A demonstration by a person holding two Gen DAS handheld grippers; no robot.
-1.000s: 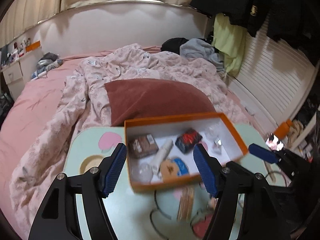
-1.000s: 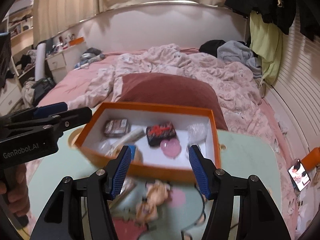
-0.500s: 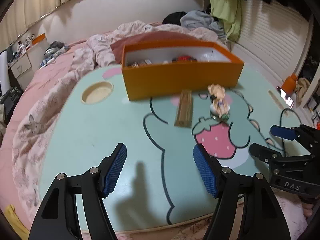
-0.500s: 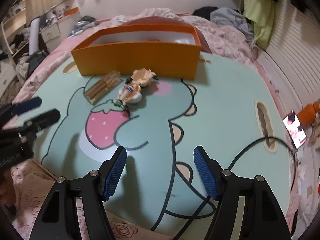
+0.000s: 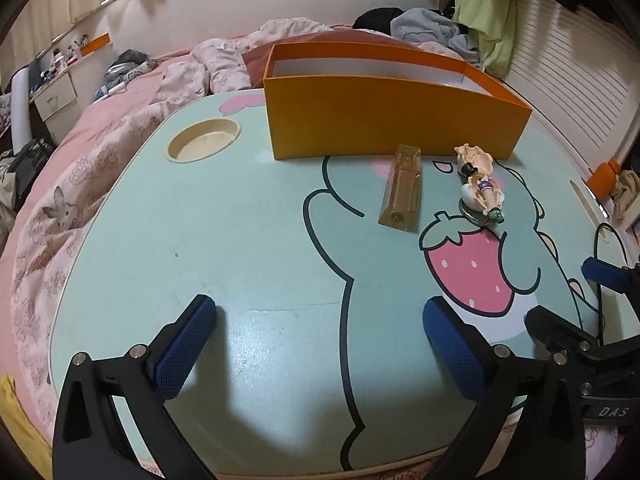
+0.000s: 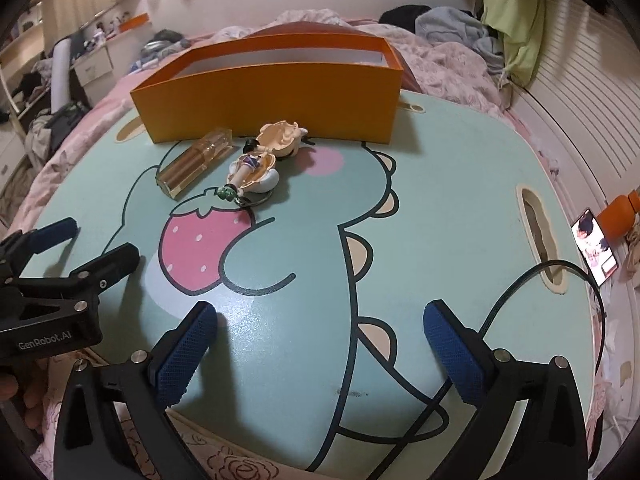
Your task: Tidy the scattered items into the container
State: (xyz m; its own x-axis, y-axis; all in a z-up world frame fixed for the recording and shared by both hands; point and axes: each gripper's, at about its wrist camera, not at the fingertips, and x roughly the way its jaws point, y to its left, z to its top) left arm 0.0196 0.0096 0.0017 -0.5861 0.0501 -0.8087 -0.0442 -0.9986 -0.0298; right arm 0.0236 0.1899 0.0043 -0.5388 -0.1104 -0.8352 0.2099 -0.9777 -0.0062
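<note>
Left gripper (image 5: pixel 320 344): nearest the lens, jaws opening wide over bare table, nothing between the blue pads.
Right gripper (image 6: pixel 320 344): likewise opening, its span empty above the near edge (the left tool shows at nine o'clock in this view, gripped by fingers (image 6: pixel 24 396)).
Table (image 5: pixel 240 240): a mint-green lap table printed with a cartoon animal and a pink strawberry (image 5: pixel 468 268), standing on a bed.
Cable (image 6: pixel 520 292): a dark cord loops out of the slot at three o'clock in the right view.
Amber bottle (image 5: pixel 402 188): lies flat at twelve o'clock from the left gripper, its far end just short of the box.
Figurine keychain (image 5: pixel 480 188): lies on its side at one o'clock, just beside the bottle, its ring touching the strawberry's leaves.
Orange box (image 5: pixel 392 120): the container, upright beyond both loose items; its contents are hidden behind the front wall.
Bedding (image 5: pixel 120 132): pink floral quilt, piled at eleven o'clock.
Phone (image 6: pixel 594 248): lit screen, off the table at three o'clock.
</note>
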